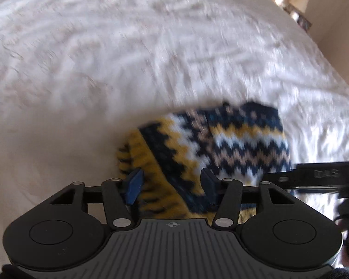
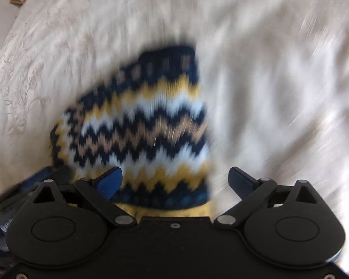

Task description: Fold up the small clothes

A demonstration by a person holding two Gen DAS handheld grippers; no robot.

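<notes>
The knitted sock lies on the bedcover, folded over on itself. In the left wrist view its near end sits between the fingers of the left gripper, with the rest reaching ahead of the fingertips and off to the right finger's side. The right gripper comes in just beyond the right finger, beside the sock.

In the right wrist view the sock stretches ahead from between the fingers of the right gripper, nearer the left finger and apart from the right one. The left gripper lies just outside the left finger. Bedcover spreads ahead and on both sides.
</notes>
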